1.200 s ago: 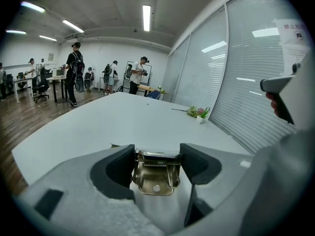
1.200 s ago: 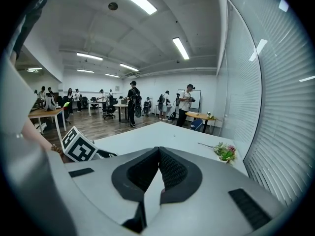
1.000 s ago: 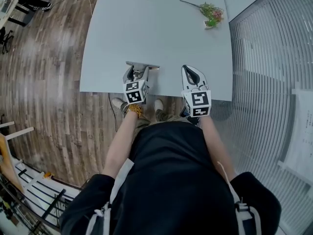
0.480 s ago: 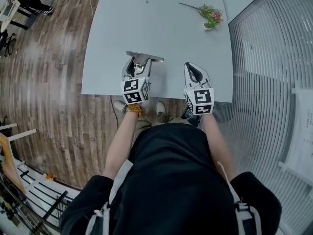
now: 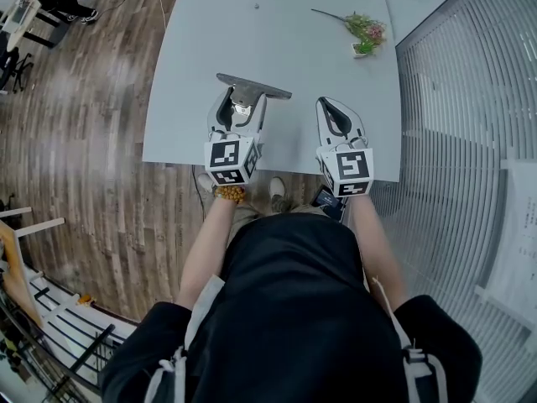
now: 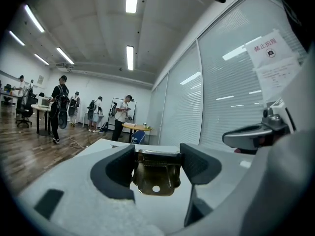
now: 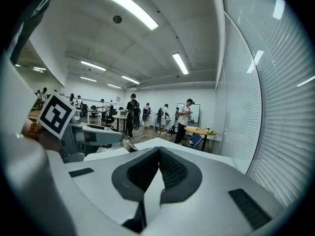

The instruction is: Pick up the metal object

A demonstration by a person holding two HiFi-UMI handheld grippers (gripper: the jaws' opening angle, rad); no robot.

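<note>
My left gripper [image 5: 242, 106] [image 6: 156, 167] is shut on the metal object [image 5: 253, 86] [image 6: 155, 175], a flat bar with a brass-coloured clip plate and a small hole. The object hangs in the air above the grey table [image 5: 277, 40], its bar lying across the jaw tips. In the left gripper view both dark pads press on the plate's sides. My right gripper [image 5: 331, 112] [image 7: 158, 168] is beside it on the right, also raised over the table's near edge, jaws shut with nothing between them.
A small sprig of flowers [image 5: 362, 30] lies at the table's far right corner. A slatted glass partition [image 5: 470, 124] runs along the right. Wooden floor [image 5: 75, 141] lies to the left, with several people and desks far off in the room.
My left gripper has lifted the metal object up and away from the table's near edge. The right gripper has risen a little too.
</note>
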